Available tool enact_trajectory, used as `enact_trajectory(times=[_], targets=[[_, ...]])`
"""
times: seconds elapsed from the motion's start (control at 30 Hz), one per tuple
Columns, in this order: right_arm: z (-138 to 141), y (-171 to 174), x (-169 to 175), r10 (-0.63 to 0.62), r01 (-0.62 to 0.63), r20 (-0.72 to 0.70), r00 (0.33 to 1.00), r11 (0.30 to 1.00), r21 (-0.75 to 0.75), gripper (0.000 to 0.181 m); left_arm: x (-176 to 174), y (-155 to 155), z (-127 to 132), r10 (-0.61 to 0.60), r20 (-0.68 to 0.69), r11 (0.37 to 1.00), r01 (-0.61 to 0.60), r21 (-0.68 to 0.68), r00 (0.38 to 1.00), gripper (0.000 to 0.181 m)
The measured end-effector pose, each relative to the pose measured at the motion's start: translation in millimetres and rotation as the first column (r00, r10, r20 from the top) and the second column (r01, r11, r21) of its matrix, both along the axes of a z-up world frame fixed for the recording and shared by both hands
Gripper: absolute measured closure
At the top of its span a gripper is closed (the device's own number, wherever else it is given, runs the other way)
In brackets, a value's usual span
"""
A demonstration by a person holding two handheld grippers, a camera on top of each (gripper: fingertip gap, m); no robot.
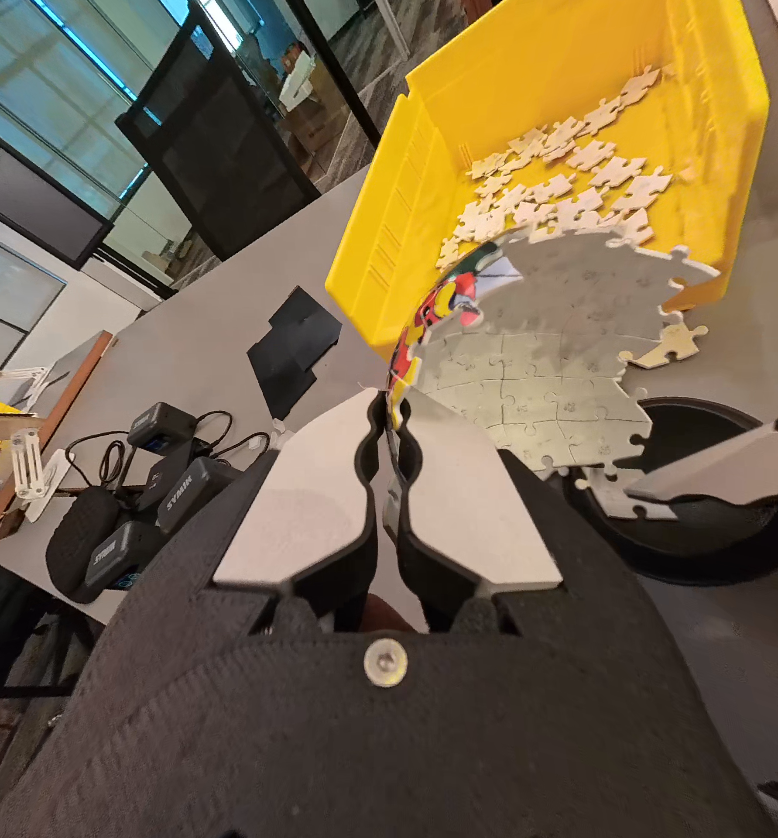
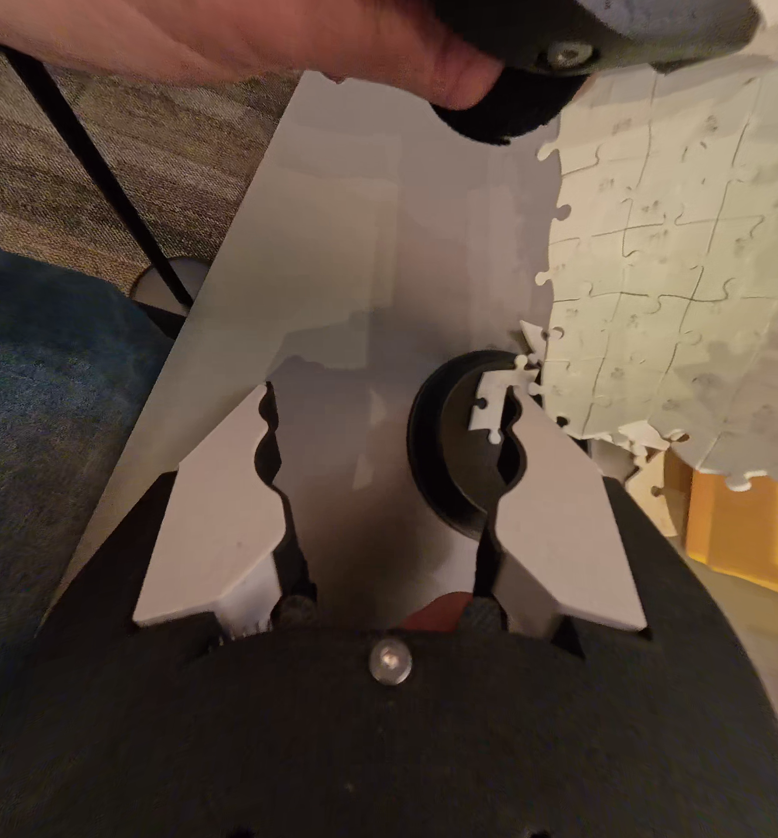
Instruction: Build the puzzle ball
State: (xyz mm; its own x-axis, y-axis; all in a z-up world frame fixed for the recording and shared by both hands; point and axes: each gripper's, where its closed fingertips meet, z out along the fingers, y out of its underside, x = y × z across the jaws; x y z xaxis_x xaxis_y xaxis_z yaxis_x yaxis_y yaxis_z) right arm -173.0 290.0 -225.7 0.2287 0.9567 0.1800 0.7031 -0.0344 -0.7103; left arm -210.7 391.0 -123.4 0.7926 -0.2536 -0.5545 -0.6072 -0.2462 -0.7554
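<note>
- The left gripper (image 1: 389,410) was pressed together on the rim of the half-built puzzle ball (image 1: 536,362), pinching its edge and holding the curved shell up over the table (image 1: 205,362), just in front of the yellow bin (image 1: 378,226).
- The right gripper (image 2: 389,408) stood spread wide. A single loose puzzle piece (image 2: 495,401) lay against its right finger, touching the shell's lower edge at about 1 o'clock from the gripper — whether it was locked in I could not tell.
- Risk, as I judged it: with the jaws apart nothing clamped that piece, so it could slip off and drop into the black round stand (image 2: 450,453) below.
- Risk: the shell hung from one thin pinch at its rim; a push from the other side might pop joints apart or twist the shell out of the grip.
- Risk: the knobbed edges looked fragile, and a skewed press could bend a tab instead of seating it.
- Containers: the yellow bin held a scatter of pale loose pieces (image 1: 559,181) lying blank side up, bunched toward its near end at 1 o'clock in the left wrist view.
- The black round stand sat on the table under the shell; nothing appeared to rest in it, though the piece and the shell hid part of it.
- A hand (image 2: 287,41) gripped the left tool at 12 o'clock in the right wrist view.
</note>
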Motion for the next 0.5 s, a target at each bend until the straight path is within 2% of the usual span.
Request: enact_trajectory(times=[0.13,0.5], targets=[[-6,-3,0,-0.018,0.018,0.004,1.0,0.992,-0.128,0.081,-2,1,-2,0.005,-0.015,1.0,-0.005,-0.002,1.0,0.178],[-5,-15,13,-0.094,0.104,0.055,0.994,0.967,-0.232,0.074,7,-3,-1,-0.02,-0.011,1.0,0.02,0.004,1.0,0.178]])
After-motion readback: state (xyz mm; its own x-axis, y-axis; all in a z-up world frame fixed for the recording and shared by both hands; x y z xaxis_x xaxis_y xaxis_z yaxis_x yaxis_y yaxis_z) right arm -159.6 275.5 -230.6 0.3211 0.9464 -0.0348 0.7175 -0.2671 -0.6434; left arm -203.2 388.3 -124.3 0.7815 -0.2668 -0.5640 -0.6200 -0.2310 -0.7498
